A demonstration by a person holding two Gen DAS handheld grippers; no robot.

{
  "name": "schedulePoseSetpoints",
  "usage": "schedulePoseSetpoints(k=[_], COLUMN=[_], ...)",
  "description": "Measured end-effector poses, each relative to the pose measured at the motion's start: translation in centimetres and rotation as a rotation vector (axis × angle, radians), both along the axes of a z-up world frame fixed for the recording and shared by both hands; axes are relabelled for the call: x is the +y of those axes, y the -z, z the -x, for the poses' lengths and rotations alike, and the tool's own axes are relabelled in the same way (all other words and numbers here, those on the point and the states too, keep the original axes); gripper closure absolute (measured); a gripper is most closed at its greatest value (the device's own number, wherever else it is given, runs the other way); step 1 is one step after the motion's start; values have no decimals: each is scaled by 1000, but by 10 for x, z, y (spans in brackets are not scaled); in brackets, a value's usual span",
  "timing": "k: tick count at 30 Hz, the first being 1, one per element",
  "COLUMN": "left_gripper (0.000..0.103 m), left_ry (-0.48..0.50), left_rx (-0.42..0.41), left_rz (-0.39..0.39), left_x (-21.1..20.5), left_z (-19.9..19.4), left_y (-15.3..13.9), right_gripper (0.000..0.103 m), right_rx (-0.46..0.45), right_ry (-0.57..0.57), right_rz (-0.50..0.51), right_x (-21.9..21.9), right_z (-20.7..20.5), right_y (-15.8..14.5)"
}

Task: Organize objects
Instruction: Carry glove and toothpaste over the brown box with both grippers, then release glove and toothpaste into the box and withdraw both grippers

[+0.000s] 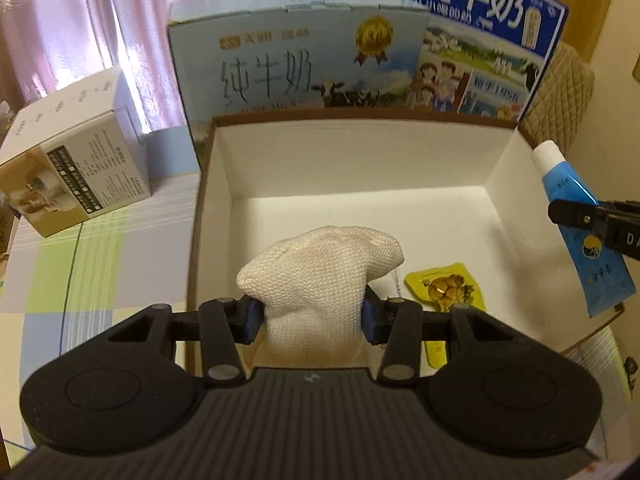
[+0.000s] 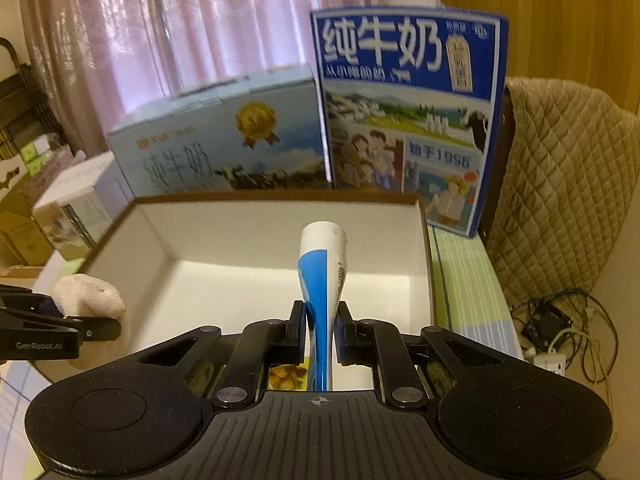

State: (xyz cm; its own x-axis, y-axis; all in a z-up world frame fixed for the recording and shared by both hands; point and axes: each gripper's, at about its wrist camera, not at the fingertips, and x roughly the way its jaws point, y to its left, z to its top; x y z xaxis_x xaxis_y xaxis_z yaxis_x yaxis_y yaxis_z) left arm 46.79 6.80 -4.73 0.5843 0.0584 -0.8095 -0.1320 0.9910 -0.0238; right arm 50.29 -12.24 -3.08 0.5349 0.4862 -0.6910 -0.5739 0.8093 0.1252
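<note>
Left gripper [image 1: 311, 320] clamped on a white knitted cloth bundle [image 1: 320, 276], held above the near edge of the open white-lined cardboard box [image 1: 360, 160]; box floor lies straight ahead and below. Right gripper [image 2: 318, 336] pinches a blue-and-white tube [image 2: 320, 280], long axis pointing forward over the same box. A yellow snack packet [image 1: 444, 286] lies inside. Checked-cloth surface [image 1: 80, 264]; milk cartons [image 2: 404, 120] and pink curtains [image 2: 180, 20] behind.

Left wrist view: mounted behind the left gripper [image 1: 312, 316], facing forward and slightly down, close above the open white-lined cardboard box [image 1: 360, 168]; right gripper [image 1: 576, 216] enters at the right edge.

Right wrist view: mounted behind the right gripper [image 2: 320, 332], same heading, close over the box [image 2: 248, 232]; left gripper [image 2: 80, 324] enters at left.

Shared: box interior, pale blue milk carton [image 1: 280, 56] [image 2: 208, 136], dark blue milk carton [image 1: 488, 8] [image 2: 404, 112], pink curtain [image 1: 72, 24] [image 2: 180, 20].
</note>
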Motion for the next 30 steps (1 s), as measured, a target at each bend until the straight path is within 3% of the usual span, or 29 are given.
schedulePoseSetpoints(k=[11,17,19,30], left_gripper=[55,39,29,27], left_ry=[36,59,55,49], left_rx=[98,78,62,43], left_rz=[-12,-6,-27,-35], left_x=[-7,-9,-12,-11], left_z=[-11,-10,-11,-6], left_y=[32,28,24,15], right_gripper=[93,93,93,88], right_rx=[48,43,46,50], right_ry=[14,5,4,7], right_rz=[51,71,74,58], right_x=[-3,-1,0,-5], right_z=[-7,-6,-6,-1], right_y=[26,27,27,24])
